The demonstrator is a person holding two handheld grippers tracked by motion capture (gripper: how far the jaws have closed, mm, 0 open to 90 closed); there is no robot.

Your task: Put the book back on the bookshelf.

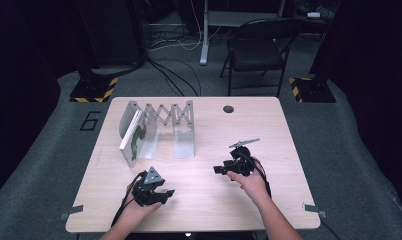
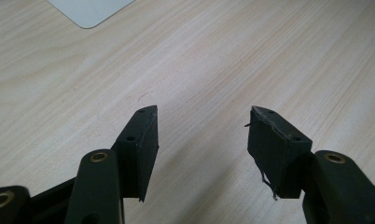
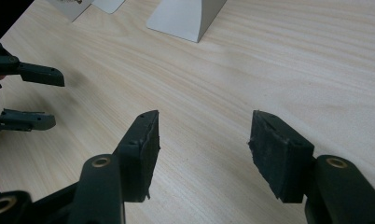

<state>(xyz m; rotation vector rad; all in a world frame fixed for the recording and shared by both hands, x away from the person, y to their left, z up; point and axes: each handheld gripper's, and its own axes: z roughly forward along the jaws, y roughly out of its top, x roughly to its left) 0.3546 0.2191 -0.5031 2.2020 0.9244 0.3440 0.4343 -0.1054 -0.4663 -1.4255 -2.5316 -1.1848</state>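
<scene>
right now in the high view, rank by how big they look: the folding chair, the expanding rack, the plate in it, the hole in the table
1. folding chair, though it stands farther from the camera
2. expanding rack
3. plate, seen nearly edge-on
4. hole in the table

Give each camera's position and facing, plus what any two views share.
High view: above the person's side, looking forward and down on the light wooden table; forearms, left gripper and right gripper show.
Left gripper view: rides the left gripper, looking down at tabletop; jaws apart.
Right gripper view: rides the right gripper, facing the left gripper; jaws apart.
Shared: the grey folding accordion rack.
</scene>
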